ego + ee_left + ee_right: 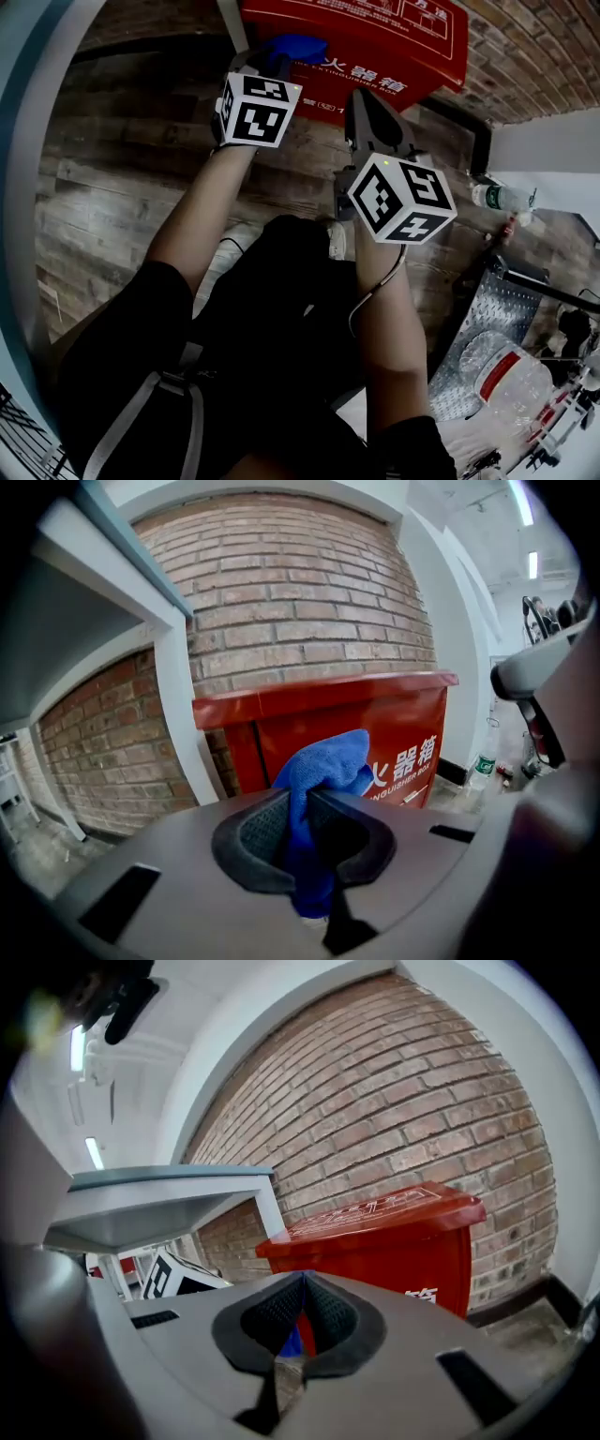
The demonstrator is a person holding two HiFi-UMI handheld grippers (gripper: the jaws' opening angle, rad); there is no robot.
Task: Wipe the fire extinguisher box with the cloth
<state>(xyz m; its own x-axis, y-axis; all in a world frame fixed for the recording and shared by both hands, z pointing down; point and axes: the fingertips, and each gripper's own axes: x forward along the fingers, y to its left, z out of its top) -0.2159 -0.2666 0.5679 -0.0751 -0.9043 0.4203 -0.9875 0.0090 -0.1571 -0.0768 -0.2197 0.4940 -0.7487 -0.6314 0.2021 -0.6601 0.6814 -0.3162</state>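
Observation:
The red fire extinguisher box (375, 47) stands on the floor against a brick wall, white characters on its front. My left gripper (272, 70) is shut on a blue cloth (295, 47) and hangs just in front of the box's left part. In the left gripper view the cloth (323, 766) bunches up between the jaws with the box (394, 719) a short way behind it. My right gripper (363, 101) hovers to the right, near the box front, shut with nothing in it. In its own view the box (403, 1232) lies ahead.
A wooden plank floor (122, 169) runs under both arms. A white frame post (178, 714) stands left of the box. A small plastic bottle (502, 197) stands by the wall at right. A metal tread plate (497, 314) and a large water jug (511, 375) are lower right.

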